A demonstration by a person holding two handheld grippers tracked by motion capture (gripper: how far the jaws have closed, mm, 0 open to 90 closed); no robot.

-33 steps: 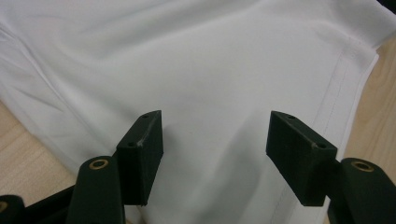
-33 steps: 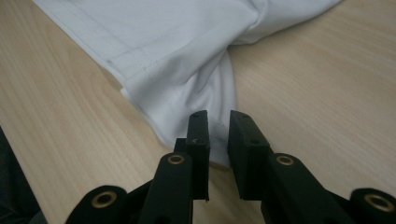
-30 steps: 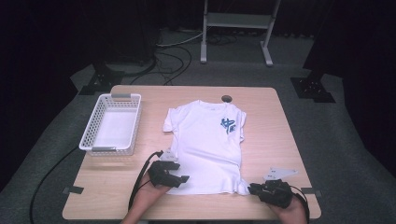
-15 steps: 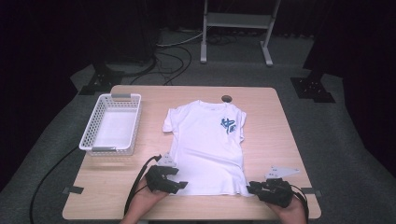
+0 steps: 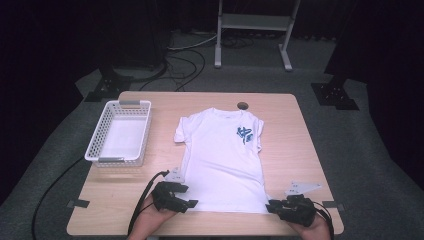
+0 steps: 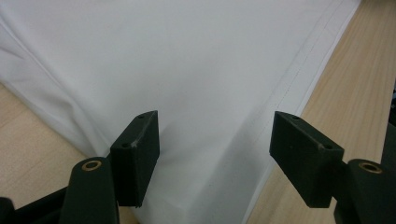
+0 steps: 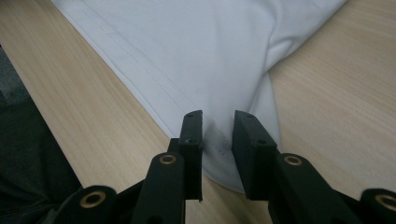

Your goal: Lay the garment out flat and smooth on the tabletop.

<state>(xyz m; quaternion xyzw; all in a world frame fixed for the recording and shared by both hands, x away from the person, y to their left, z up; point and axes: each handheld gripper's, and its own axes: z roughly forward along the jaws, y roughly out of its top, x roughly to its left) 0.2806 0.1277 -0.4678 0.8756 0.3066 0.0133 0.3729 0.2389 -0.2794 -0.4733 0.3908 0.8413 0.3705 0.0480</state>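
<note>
A white T-shirt is laid flat at table centre, hem toward 6 o'clock. Since a second ago, both grippers have been drawn back to the hem corners. The left gripper is spread over the 7 o'clock corner. The right gripper, jaws just opened slightly and narrowly parted, straddles the 5 o'clock corner; a grasp appears imminent. At 10 o'clock, the white basket is found empty.

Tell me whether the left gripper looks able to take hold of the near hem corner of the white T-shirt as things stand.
Probably yes: the left gripper is open over the white T-shirt, its corner lies between the black fingers, and nothing blocks it on the wooden table.
</note>
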